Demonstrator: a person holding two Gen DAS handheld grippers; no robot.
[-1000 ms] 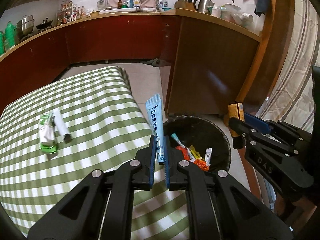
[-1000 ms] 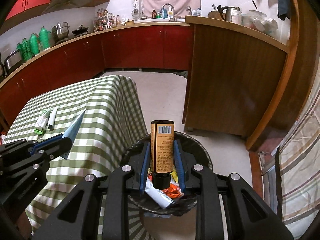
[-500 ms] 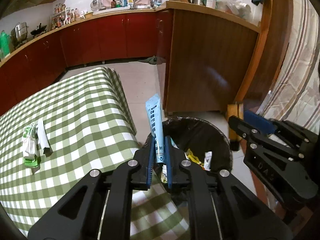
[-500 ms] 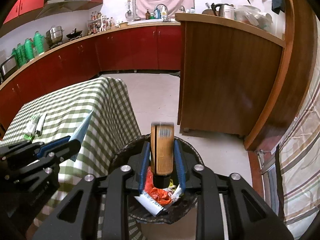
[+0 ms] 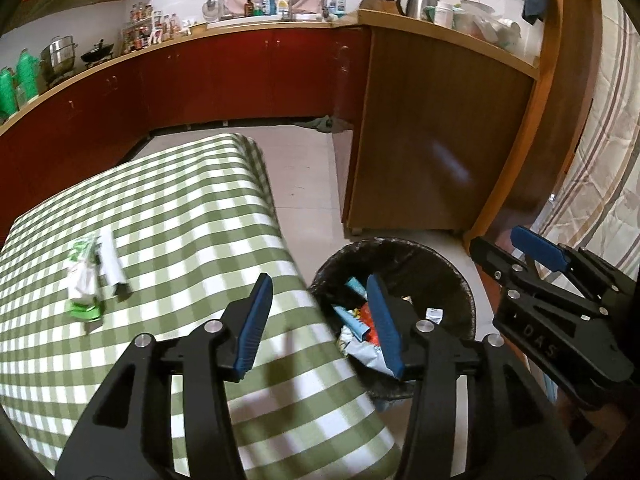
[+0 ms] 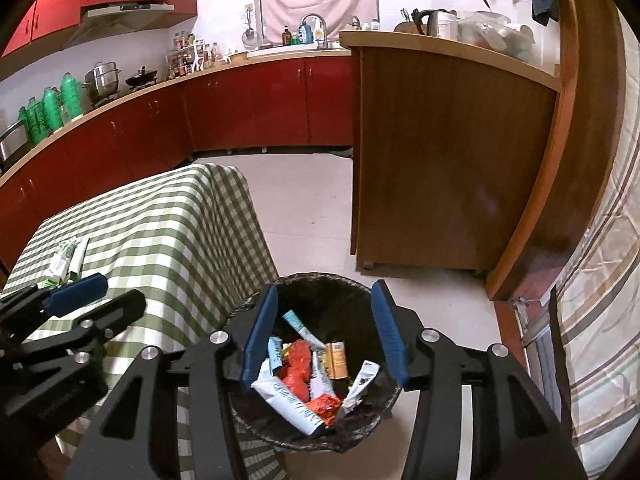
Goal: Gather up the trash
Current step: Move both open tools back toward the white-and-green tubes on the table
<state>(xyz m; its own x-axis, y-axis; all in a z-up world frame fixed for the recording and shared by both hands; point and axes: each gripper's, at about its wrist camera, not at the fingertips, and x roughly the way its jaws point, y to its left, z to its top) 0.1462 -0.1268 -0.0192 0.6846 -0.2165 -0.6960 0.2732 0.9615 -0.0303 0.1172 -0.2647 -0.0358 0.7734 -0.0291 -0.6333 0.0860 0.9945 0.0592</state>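
Note:
A black-lined trash bin [image 6: 344, 290] stands on the floor beside the table's right edge [image 5: 436, 264]. Inside lie a blue tube [image 6: 298, 326], a brown bottle [image 6: 337, 360], orange wrappers and white packets. My right gripper [image 6: 324, 334] hangs open directly above the bin with nothing between its fingers. Over the table's right edge next to the bin, my left gripper [image 5: 318, 322] is open and empty too. On the green checked tablecloth [image 5: 180, 220] a green-and-white wrapper [image 5: 82, 276] and a white tube [image 5: 112, 264] lie together at the left.
A wooden counter end [image 6: 448, 160] stands behind the bin, with red kitchen cabinets [image 6: 248, 108] along the back wall. A striped curtain [image 6: 600, 300] hangs at the right. Tiled floor [image 6: 300, 208] runs between table and counter.
Both grippers have gone from shut to open. The blue tube has left my left gripper and the brown bottle my right; both now lie in the bin.

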